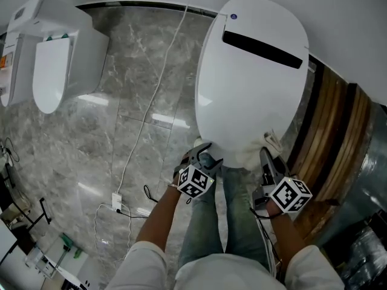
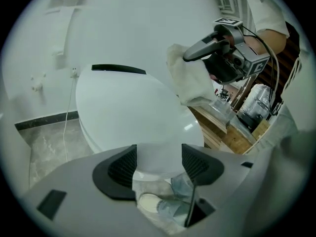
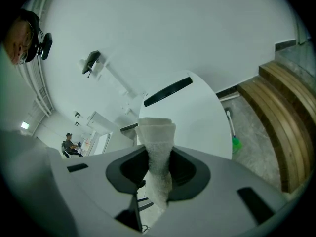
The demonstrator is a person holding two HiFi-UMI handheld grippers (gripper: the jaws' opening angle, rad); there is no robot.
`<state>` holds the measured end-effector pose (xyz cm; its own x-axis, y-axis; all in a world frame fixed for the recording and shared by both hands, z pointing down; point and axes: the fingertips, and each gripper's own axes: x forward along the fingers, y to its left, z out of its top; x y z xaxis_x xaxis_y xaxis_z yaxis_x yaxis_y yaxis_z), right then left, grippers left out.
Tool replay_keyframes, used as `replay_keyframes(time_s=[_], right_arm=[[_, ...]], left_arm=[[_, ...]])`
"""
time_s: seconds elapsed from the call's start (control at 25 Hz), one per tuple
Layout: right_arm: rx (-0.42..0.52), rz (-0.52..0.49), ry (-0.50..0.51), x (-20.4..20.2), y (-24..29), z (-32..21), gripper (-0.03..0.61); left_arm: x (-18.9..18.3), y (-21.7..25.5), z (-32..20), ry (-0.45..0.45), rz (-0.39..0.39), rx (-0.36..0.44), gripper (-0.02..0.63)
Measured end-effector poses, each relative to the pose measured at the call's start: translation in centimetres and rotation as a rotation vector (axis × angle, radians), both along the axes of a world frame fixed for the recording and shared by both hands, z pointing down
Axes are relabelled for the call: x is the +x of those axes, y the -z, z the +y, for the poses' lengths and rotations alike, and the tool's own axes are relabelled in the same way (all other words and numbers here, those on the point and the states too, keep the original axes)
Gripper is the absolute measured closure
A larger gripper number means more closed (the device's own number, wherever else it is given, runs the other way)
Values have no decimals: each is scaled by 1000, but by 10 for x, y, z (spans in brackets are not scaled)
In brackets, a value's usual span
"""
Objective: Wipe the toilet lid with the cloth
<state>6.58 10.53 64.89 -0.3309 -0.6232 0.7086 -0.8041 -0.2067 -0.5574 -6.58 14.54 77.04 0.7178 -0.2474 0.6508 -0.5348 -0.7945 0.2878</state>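
Note:
The white toilet lid (image 1: pixel 254 71) lies closed in front of me, with a black strip near its far end. My left gripper (image 1: pixel 204 151) is at the lid's front edge; in the left gripper view (image 2: pixel 159 162) its jaws stand apart with that edge (image 2: pixel 158 154) between them. My right gripper (image 1: pixel 266 154) is at the front right of the lid, shut on a white cloth (image 1: pixel 257 153). The cloth (image 3: pixel 157 137) sticks up between its pads, folded into a thick strip. The left gripper view shows the cloth (image 2: pixel 190 80) hanging over the lid's right side.
A second white toilet (image 1: pixel 54 59) stands at the far left on the grey marble floor. A white cable (image 1: pixel 151 107) runs across the floor to a plug (image 1: pixel 116 201). Wooden steps (image 1: pixel 335 132) rise on the right. My legs in jeans (image 1: pixel 233 216) stand before the toilet.

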Motion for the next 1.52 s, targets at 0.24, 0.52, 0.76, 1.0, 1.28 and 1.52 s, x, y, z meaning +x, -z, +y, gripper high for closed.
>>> replay_keyframes(time_s=[0.24,0.52,0.76,1.0,1.28,1.52], right_arm=[[9,-4,-10,-6,3,-29,477],[99,-119,105,-65,5,-148,476],[92,-180,213,-123,-27,-246,477],[12,-49,266,-125,-79,-286,476],[22,13,358,-78,-79,-273,476],[-25,83,299,34,-79,-247,476]], left_arm=[[1,30,-28,164,65,-227,335],[-37,125,-213,655,150,-18,601],[-67,120,-276,754,33,38,601],[-65,103,-273,841,32,-6,600],[-2,95,-251,767,63,-38,600],[52,92,-243,699,104,-55,601]])
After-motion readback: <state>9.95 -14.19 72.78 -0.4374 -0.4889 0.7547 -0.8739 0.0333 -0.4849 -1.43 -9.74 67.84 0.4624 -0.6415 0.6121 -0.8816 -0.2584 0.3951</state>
